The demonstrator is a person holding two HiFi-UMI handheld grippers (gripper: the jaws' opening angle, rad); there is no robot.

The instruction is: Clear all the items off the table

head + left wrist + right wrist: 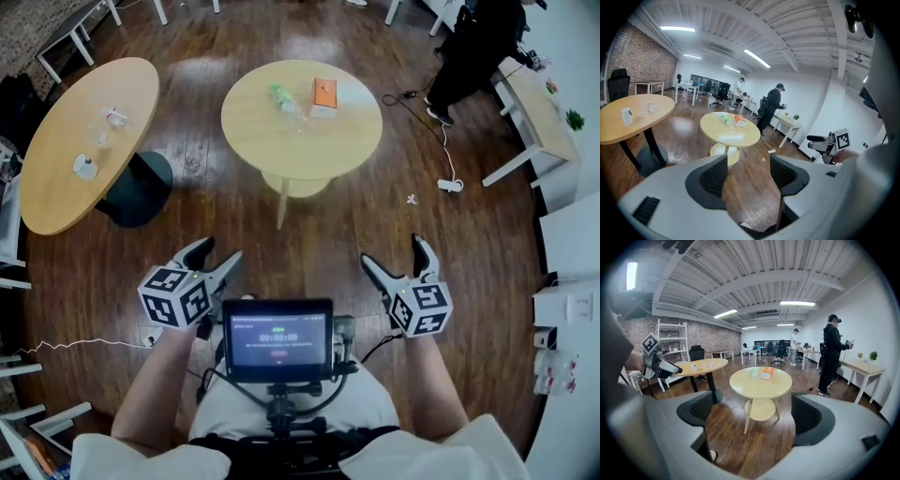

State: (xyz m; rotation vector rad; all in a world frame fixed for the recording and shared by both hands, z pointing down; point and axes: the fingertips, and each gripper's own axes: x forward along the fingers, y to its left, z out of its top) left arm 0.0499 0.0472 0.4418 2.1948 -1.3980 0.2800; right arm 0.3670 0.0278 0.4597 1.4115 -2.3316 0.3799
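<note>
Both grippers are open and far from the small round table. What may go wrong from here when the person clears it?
1. The clear bottle sits close beside the orange box; jaws reaching for one may knock the other, and the bottle may roll off the round table.
2. A corded power strip lies on the floor right of that table; walking around that side risks a trip.

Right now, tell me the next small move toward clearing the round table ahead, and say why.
Probably step forward toward the round light-wood table. Both the left claw and right claw stand open and empty, well short of the orange rectangular box and clear plastic bottle on it, so nothing can be grasped yet.
</note>
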